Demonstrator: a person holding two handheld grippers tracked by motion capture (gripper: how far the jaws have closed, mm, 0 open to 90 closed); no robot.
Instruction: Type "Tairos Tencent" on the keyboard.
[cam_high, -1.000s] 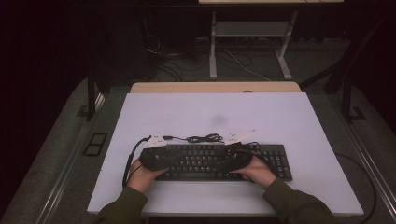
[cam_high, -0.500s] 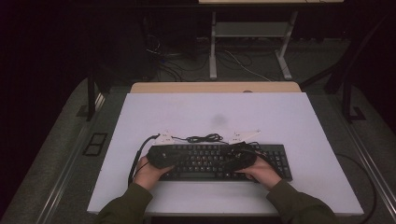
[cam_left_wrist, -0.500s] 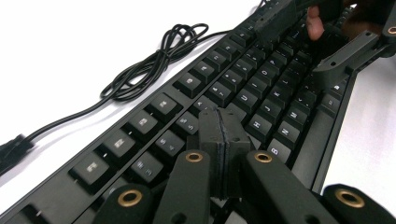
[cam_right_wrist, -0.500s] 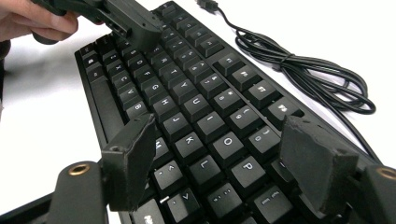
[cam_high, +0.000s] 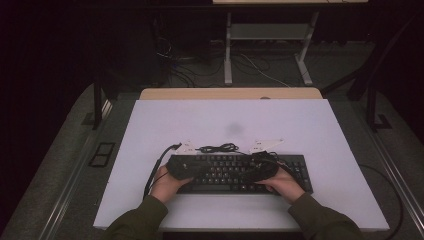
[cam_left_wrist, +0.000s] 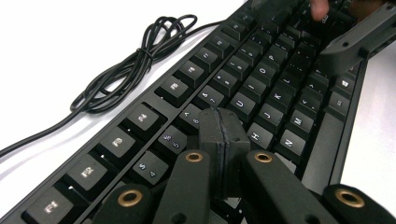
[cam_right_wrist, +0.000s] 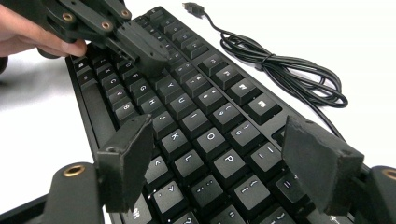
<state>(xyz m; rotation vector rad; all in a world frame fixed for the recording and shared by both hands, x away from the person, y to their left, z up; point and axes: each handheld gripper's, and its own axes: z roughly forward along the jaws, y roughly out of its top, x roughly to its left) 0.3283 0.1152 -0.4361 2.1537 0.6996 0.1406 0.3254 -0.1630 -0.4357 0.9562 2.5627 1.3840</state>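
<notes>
Black rubber pads of the left claw (cam_left_wrist: 223, 140) are clenched together on nothing, tip poised just above the number-row keys of the keyboard (cam_left_wrist: 261, 88). The right claw (cam_right_wrist: 224, 163) stands released, jaws spread wide over the letter keys. The keyboard lies flat on the desk (cam_high: 300, 125), its coiled cable (cam_left_wrist: 126, 70) beyond. Judgement: press one key squarely with the closed tip; avoid neighbouring caps.

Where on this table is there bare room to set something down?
Free: the table between its far edge and the coiled cable; also beside each keyboard end. Crowded: over the keys, where left tool and right tool hover.
</notes>
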